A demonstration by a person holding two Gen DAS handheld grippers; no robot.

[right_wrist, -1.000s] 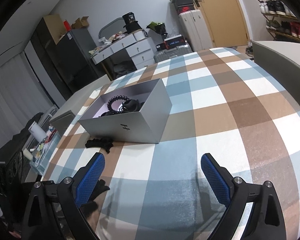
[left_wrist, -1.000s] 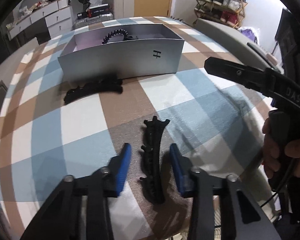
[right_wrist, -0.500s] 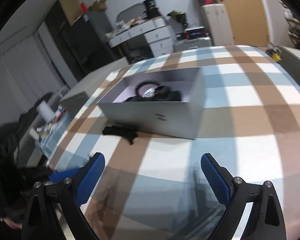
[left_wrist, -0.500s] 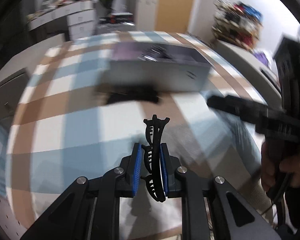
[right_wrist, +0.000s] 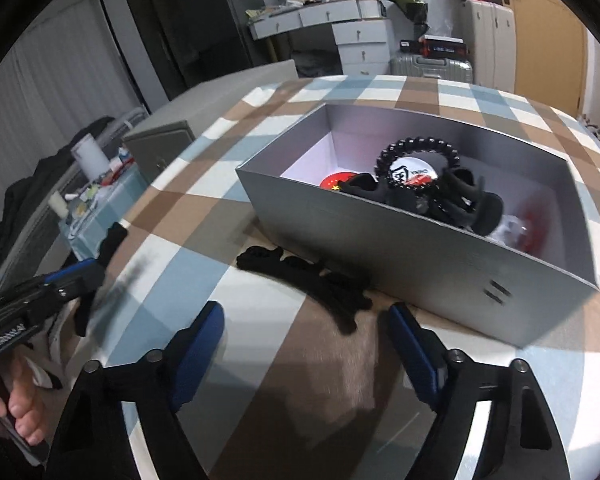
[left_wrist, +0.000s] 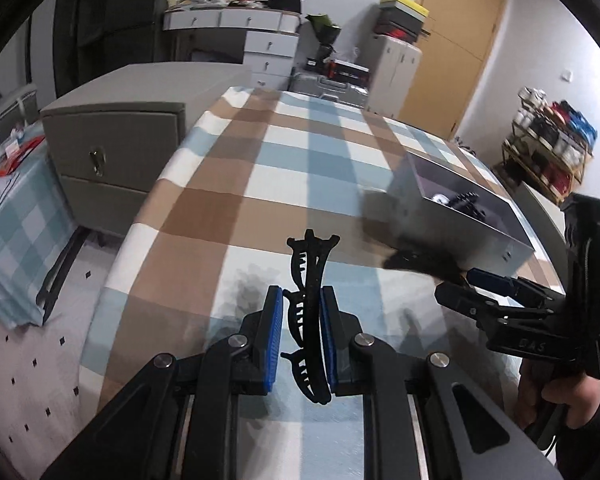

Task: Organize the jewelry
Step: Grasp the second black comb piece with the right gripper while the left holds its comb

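The left gripper point(left_wrist: 300, 330) clamps a black hair clip point(left_wrist: 309, 312) upright between its pads, while the right gripper's point(right_wrist: 304, 340) closing jaws flank a second clip point(right_wrist: 304, 276), untouched, beside the grey box point(right_wrist: 400, 256).

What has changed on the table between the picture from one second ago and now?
The left gripper closed on the black hair clip that lay between its open fingers and lifted it. The right gripper came nearer to the second black clip beside the grey box; its jaws are closing, not yet touching it. Box and second clip stayed.
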